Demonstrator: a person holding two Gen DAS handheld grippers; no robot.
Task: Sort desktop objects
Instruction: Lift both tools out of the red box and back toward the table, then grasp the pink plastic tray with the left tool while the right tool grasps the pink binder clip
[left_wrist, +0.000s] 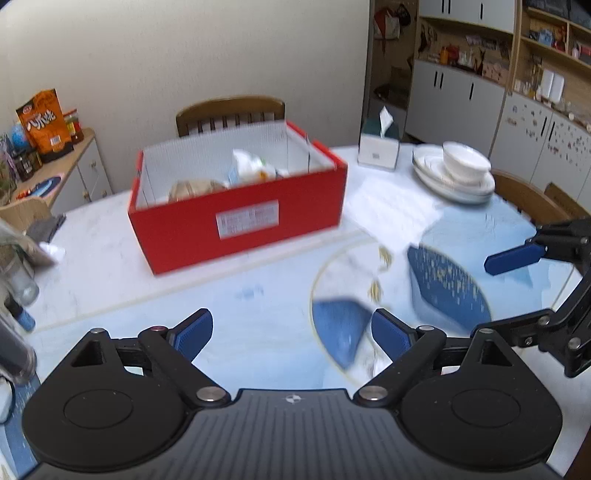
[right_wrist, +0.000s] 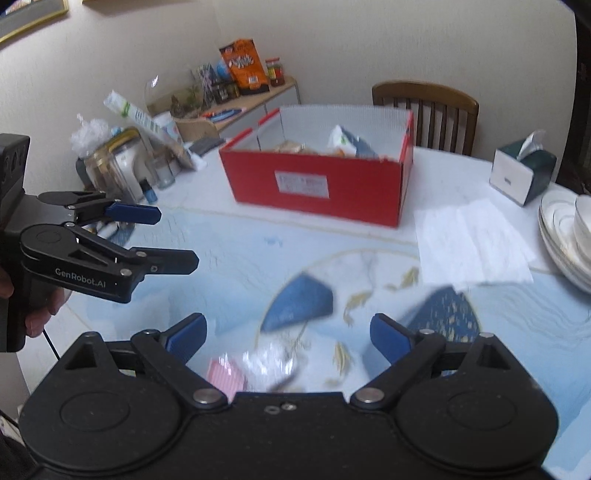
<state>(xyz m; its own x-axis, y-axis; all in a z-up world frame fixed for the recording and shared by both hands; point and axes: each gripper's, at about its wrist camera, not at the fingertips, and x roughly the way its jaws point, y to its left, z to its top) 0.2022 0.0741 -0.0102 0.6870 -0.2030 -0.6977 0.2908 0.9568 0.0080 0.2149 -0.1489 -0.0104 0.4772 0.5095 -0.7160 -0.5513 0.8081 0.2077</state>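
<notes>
A red cardboard box (left_wrist: 240, 218) stands on the table, seen too in the right wrist view (right_wrist: 317, 184). It holds snack packets (left_wrist: 251, 168) and a brownish pack (left_wrist: 192, 190). My left gripper (left_wrist: 291, 332) is open and empty above the blue table mat, short of the box. My right gripper (right_wrist: 288, 332) is open and empty; a pink striped packet in clear wrap (right_wrist: 236, 373) lies on the table just below and between its fingers. The right gripper also shows at the right edge of the left wrist view (left_wrist: 517, 291), and the left gripper at the left of the right wrist view (right_wrist: 173, 236).
A tissue box (left_wrist: 378, 144) and stacked white plates with a bowl (left_wrist: 454, 173) sit at the back right. A white paper sheet (right_wrist: 472, 243) lies beside them. Jars, bottles and bags (right_wrist: 122, 162) crowd the table's left edge. Wooden chairs (left_wrist: 229, 112) stand behind.
</notes>
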